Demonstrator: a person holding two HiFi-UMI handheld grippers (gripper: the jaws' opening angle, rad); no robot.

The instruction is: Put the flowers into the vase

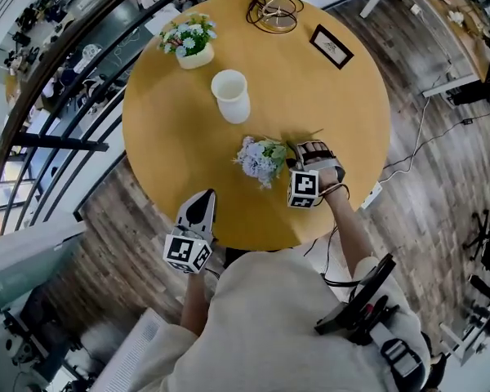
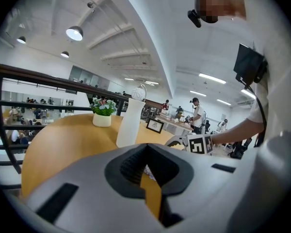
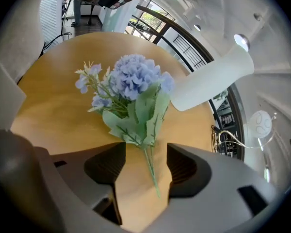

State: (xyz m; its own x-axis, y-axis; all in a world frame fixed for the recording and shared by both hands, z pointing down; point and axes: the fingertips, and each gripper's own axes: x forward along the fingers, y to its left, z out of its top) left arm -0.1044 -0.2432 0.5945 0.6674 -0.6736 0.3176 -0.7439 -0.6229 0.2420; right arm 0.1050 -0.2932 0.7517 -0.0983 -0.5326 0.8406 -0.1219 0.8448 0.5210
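Observation:
A bunch of pale blue flowers (image 1: 261, 158) with green leaves lies on the round wooden table (image 1: 171, 137). The white vase (image 1: 231, 95) stands upright just beyond it. My right gripper (image 1: 298, 151) sits at the stem end, to the right of the blooms. In the right gripper view its jaws (image 3: 145, 161) stand open on either side of the thin green stem (image 3: 150, 166), and neither pad touches it. The flowers (image 3: 131, 89) and the vase (image 3: 211, 84) lie ahead. My left gripper (image 1: 204, 196) hovers at the table's near edge, its jaws (image 2: 146, 147) shut and empty, pointing toward the vase (image 2: 130, 123).
A small potted plant (image 1: 189, 43) stands at the far left of the table, a framed card (image 1: 331, 46) at the far right and a coil of cable (image 1: 273, 11) at the back. A dark railing (image 1: 57, 96) curves along the left.

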